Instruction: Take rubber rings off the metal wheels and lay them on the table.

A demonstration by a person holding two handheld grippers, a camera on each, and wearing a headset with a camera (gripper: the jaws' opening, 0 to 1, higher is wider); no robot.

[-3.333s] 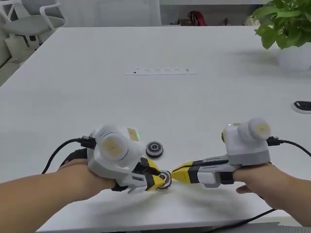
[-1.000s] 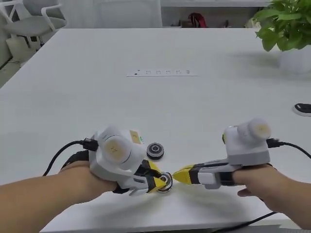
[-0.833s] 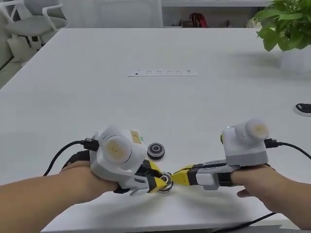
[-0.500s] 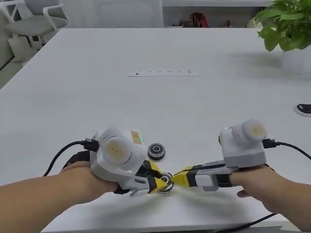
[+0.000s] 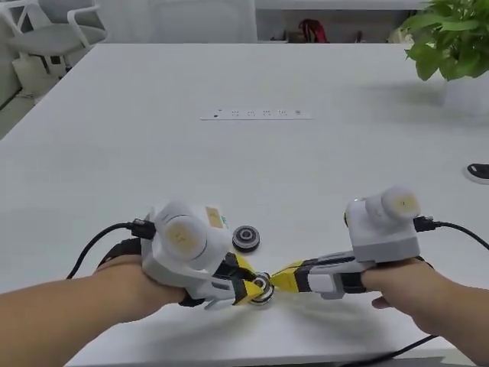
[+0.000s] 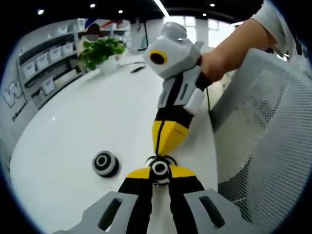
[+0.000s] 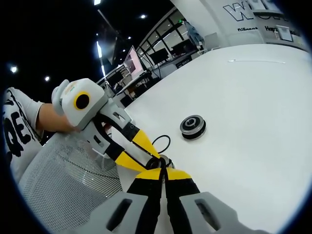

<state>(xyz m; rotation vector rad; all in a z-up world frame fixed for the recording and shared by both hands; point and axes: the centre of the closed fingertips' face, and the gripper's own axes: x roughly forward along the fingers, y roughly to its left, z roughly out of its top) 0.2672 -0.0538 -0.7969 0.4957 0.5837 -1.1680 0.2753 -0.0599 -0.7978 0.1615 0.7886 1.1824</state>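
Close to the near edge of the white table (image 5: 252, 69), the head view has two tools meeting tip to tip. The left tool (image 5: 252, 289) is clenched on a small metal wheel (image 5: 260, 286), and the right tool (image 5: 276, 281) points at that wheel from the other side, its yellow tips touching it. A second wheel (image 5: 245, 238) lies flat just beyond them, apart from both tools. Wide bare tabletop stretches ahead and to both sides, with a power strip (image 5: 256, 115) well beyond and a potted plant (image 5: 451, 38) at the far right corner. Along the left gripper view, the left tool (image 6: 160, 172) grips the metal wheel (image 6: 160, 167) between its two jaws, the right tool (image 6: 164, 148) comes down onto the wheel's far rim, and the second wheel (image 6: 105, 163) sits to the left on open table; a mesh chair (image 6: 273, 146) stands past the table edge. Along the right gripper view, the right tool (image 7: 163, 176) has its jaws pressed together at the metal wheel (image 7: 164, 161); whether they pinch a rubber ring is too small to tell. The left tool (image 7: 146, 157) holds the wheel from the left, and the second wheel (image 7: 193, 126) lies farther out.
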